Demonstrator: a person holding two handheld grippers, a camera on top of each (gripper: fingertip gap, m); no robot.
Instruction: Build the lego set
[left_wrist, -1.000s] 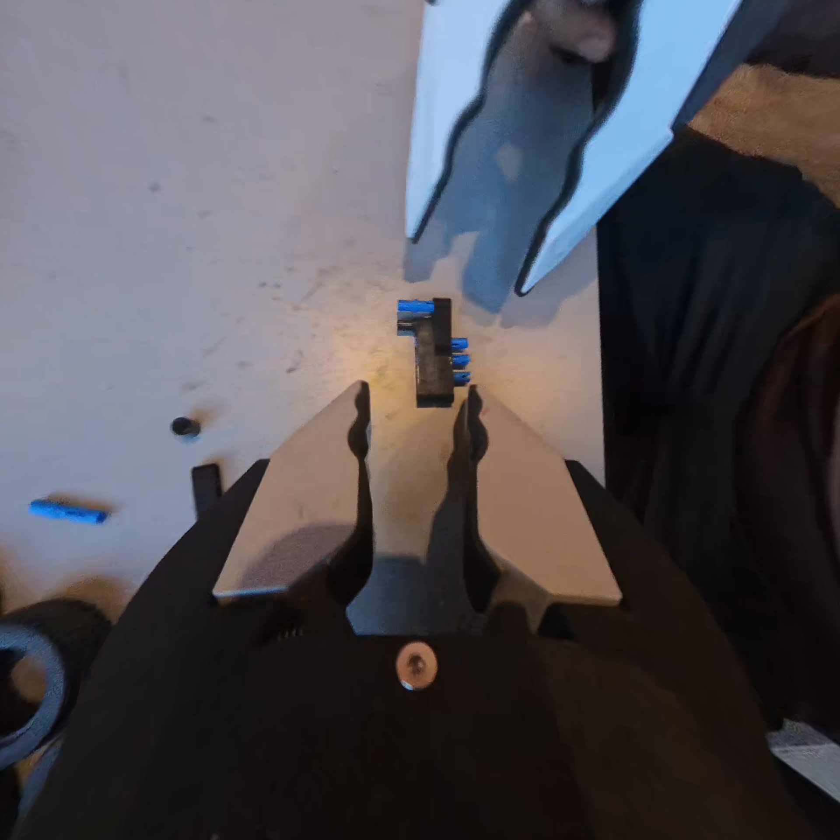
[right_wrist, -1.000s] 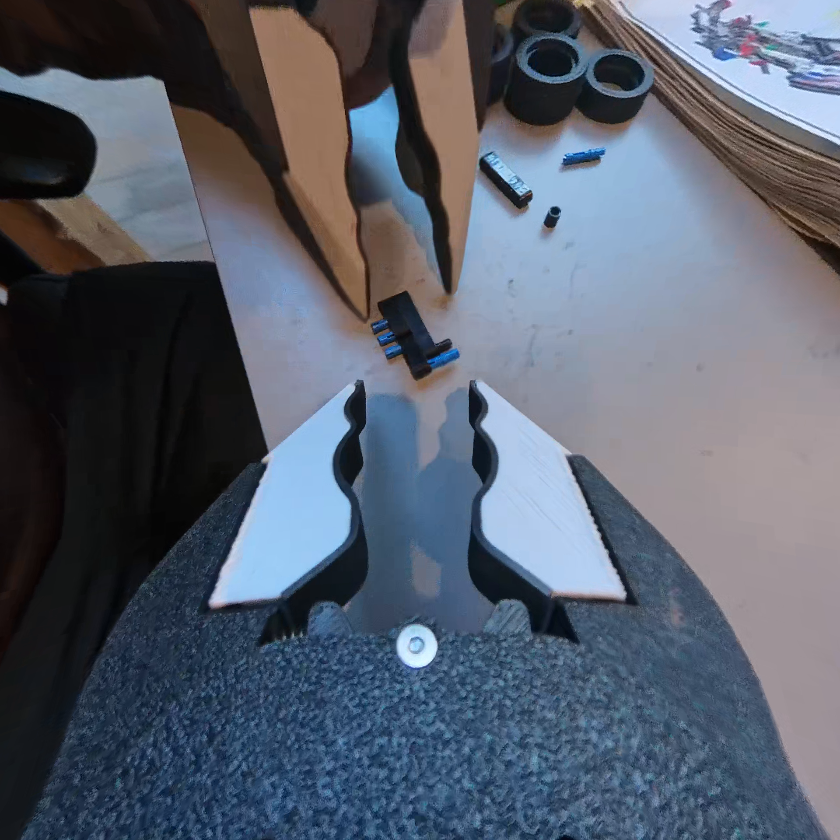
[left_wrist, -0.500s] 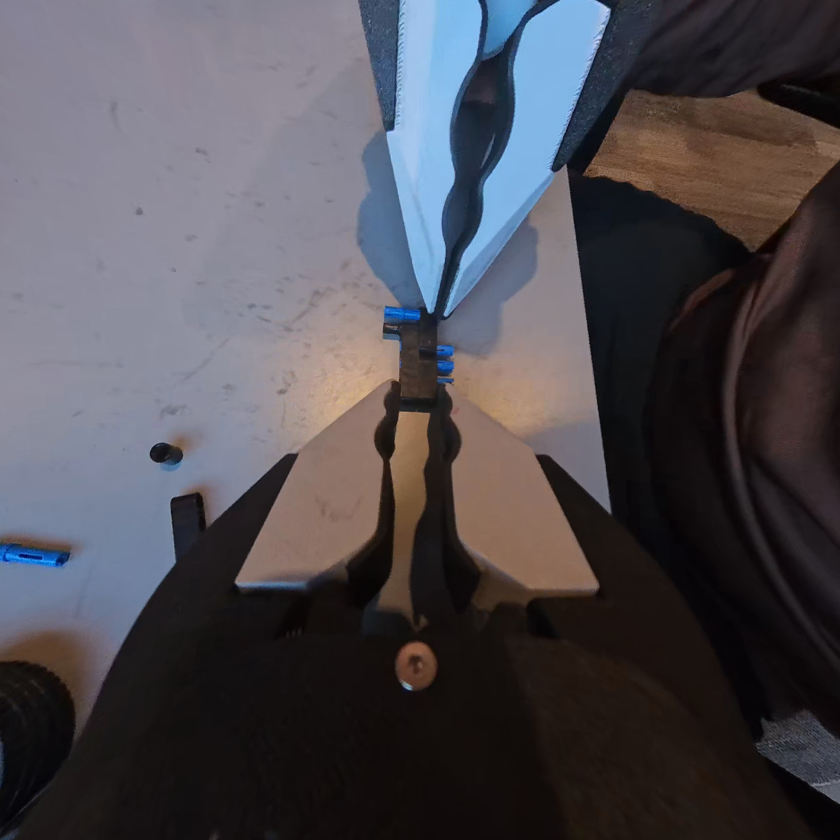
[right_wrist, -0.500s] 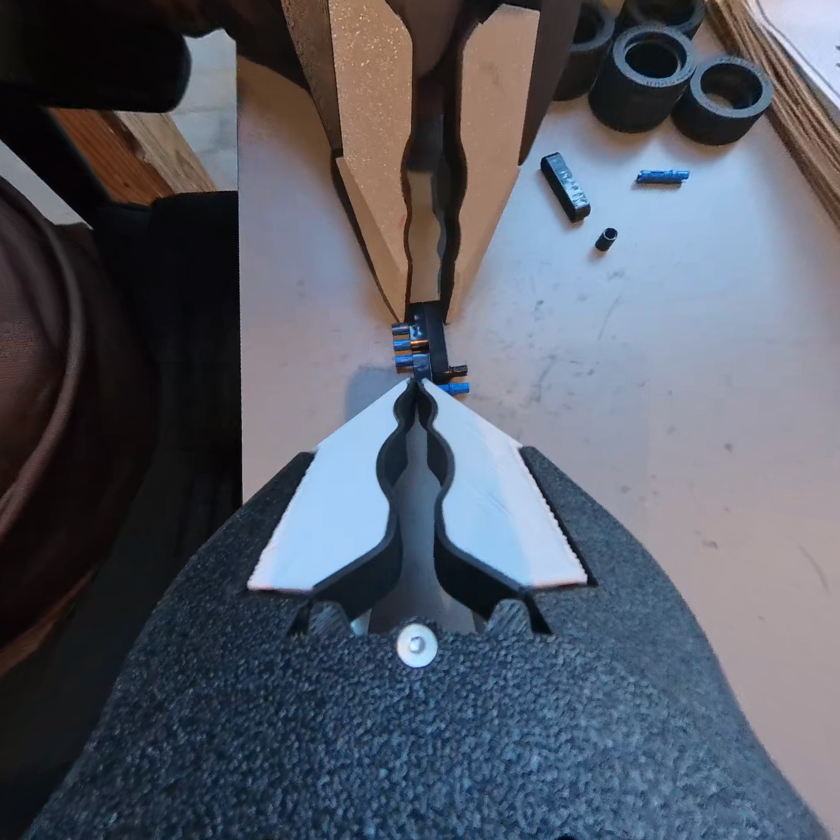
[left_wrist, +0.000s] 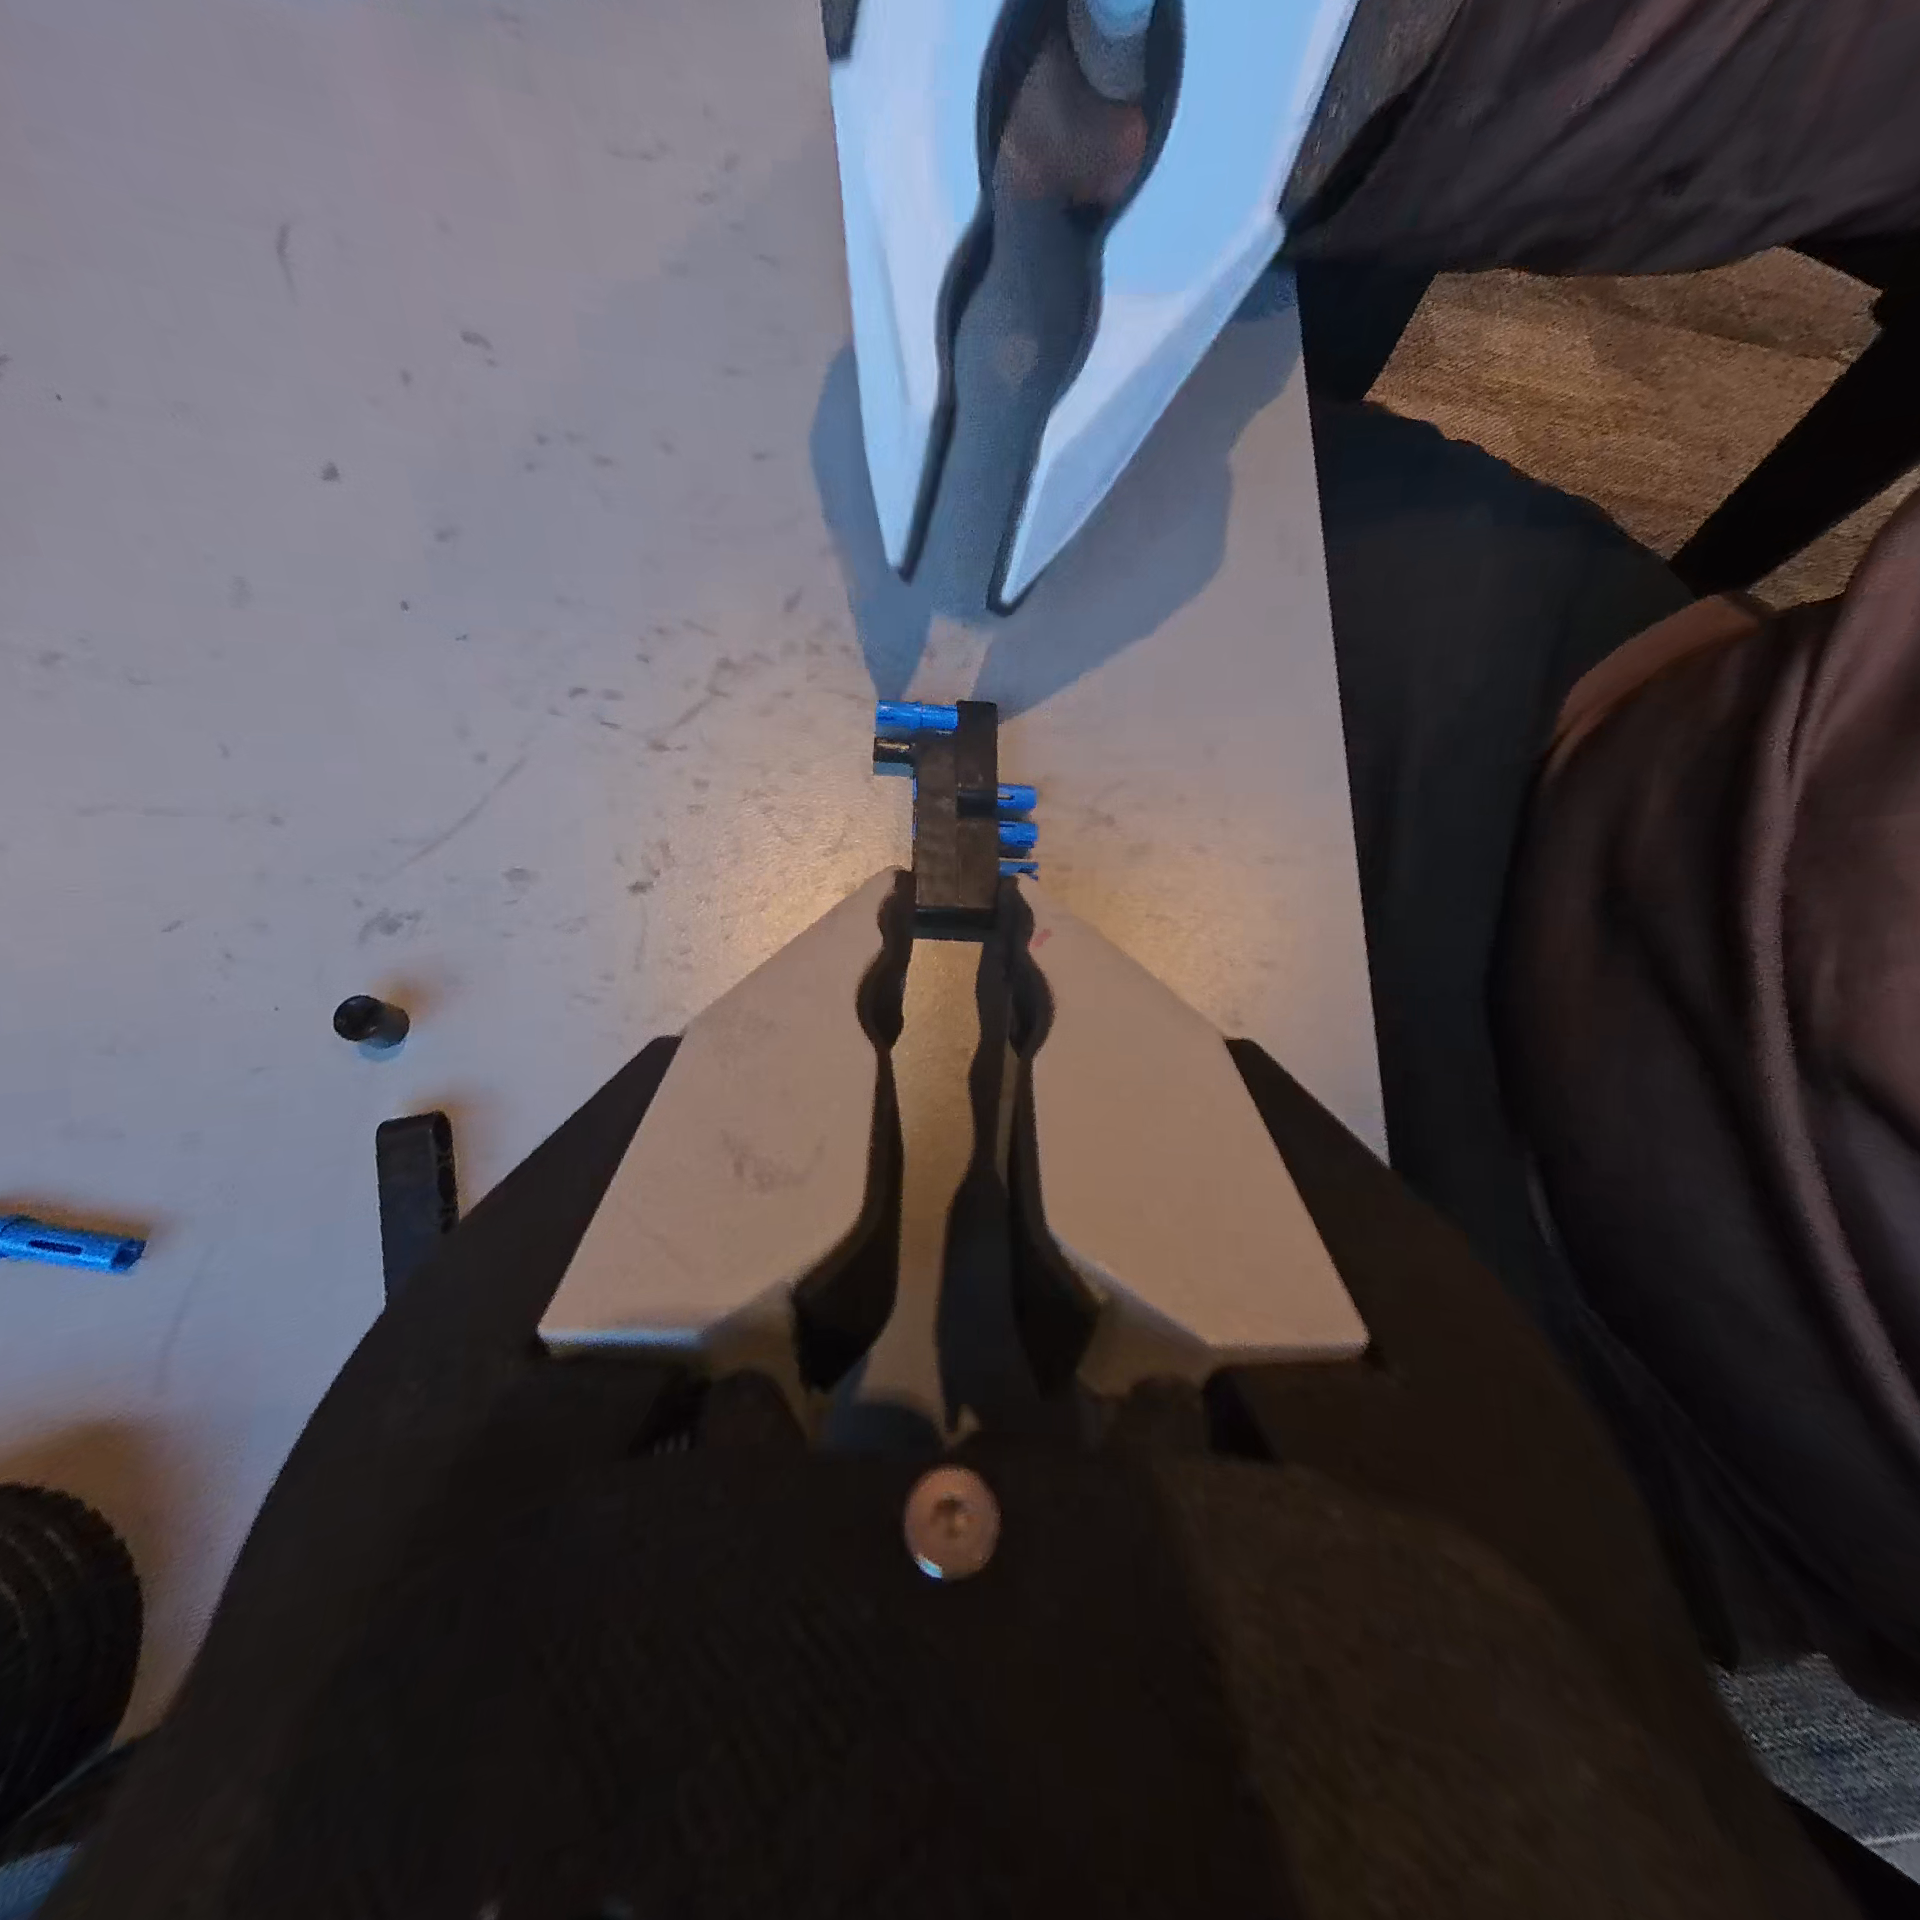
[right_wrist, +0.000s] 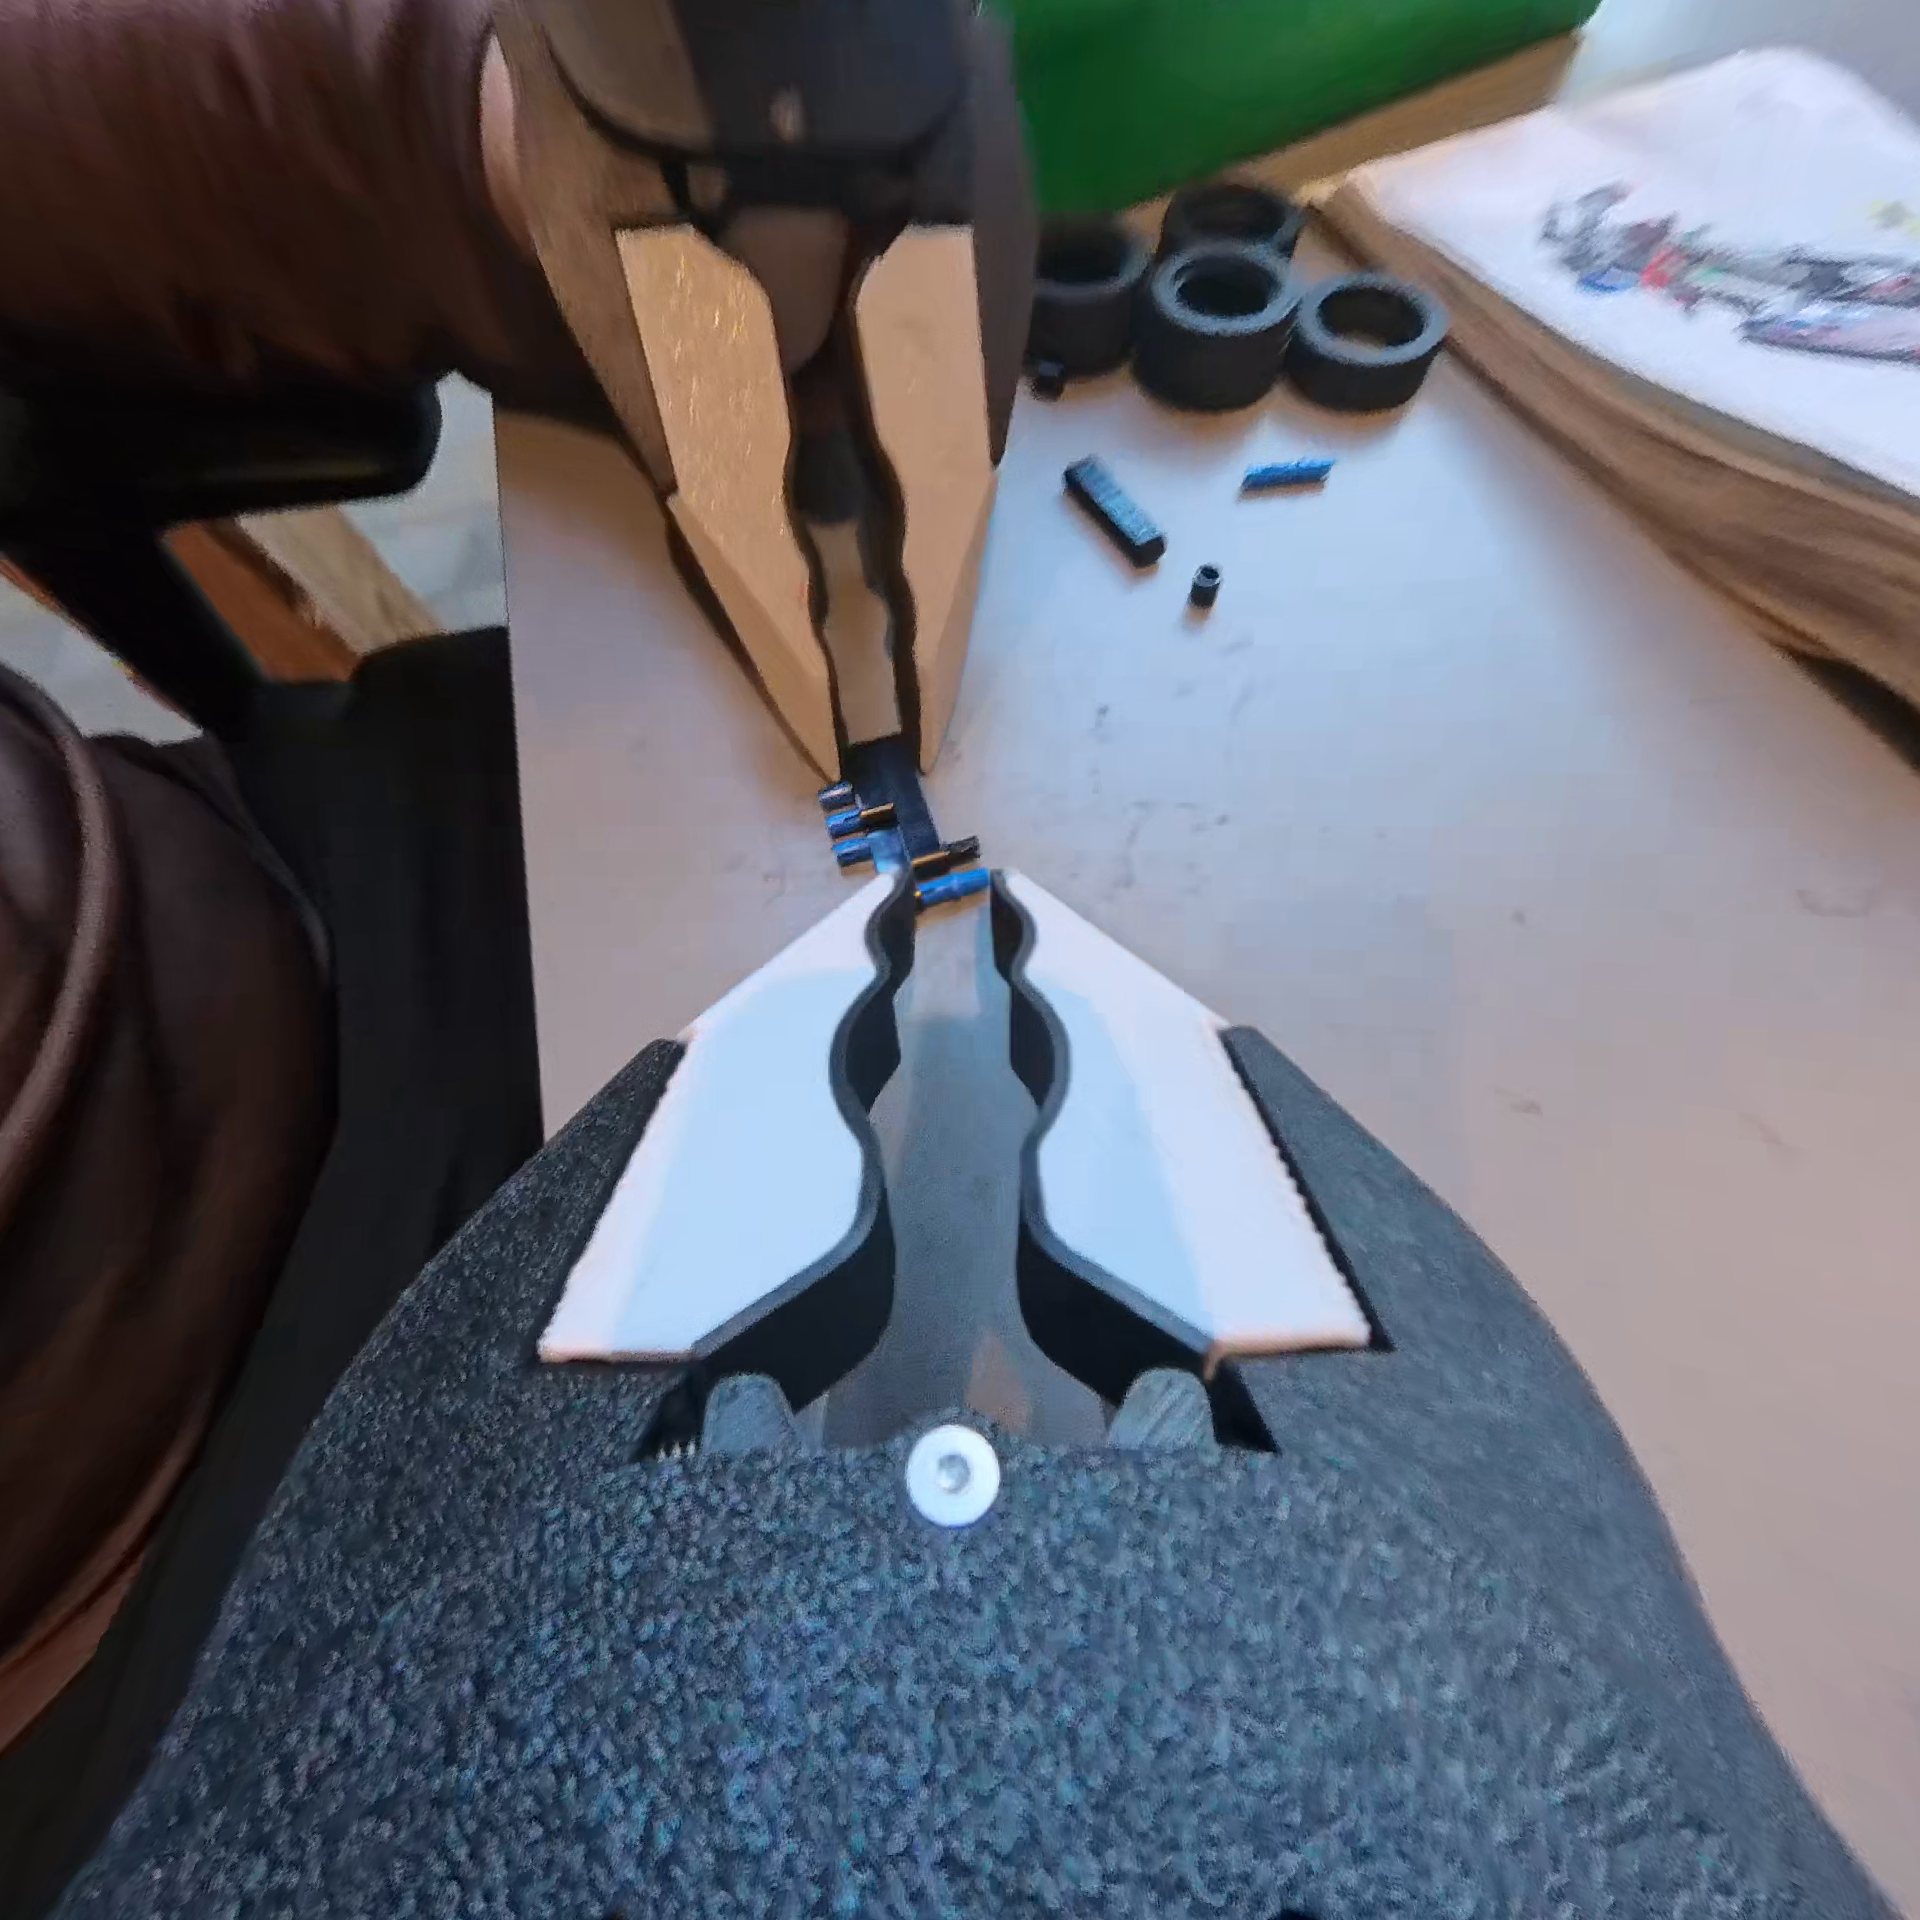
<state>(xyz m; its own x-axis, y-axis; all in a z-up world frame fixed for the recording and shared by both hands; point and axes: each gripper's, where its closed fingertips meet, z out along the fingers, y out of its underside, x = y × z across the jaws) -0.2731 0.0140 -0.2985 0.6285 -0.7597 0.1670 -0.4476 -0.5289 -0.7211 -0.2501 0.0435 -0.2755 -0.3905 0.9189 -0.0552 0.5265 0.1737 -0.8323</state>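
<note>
Left gripper (left_wrist: 951, 909): jaws clamped on near end of black beam (left_wrist: 954, 821) with blue pins (left_wrist: 1016, 826), apparently steadying it on the table (left_wrist: 416, 520). Beyond the beam, right gripper (left_wrist: 954, 590): jaws slightly apart, empty, just clear of its far end.

A scuffed, matt pale counter (left_wrist: 416, 520) carries a matt black plastic beam (left_wrist: 954, 831) set with glossy blue plastic pins. The right gripper (right_wrist: 951, 883) wears a coarse, pebbled black shell with smooth white fingers (right_wrist: 727, 1174); the left gripper (left_wrist: 951, 909) has a finely ridged black body. Ribbed black rubber tyres (right_wrist: 1216, 322) sit at 1 o'clock beside a paper booklet (right_wrist: 1662, 270).
</note>
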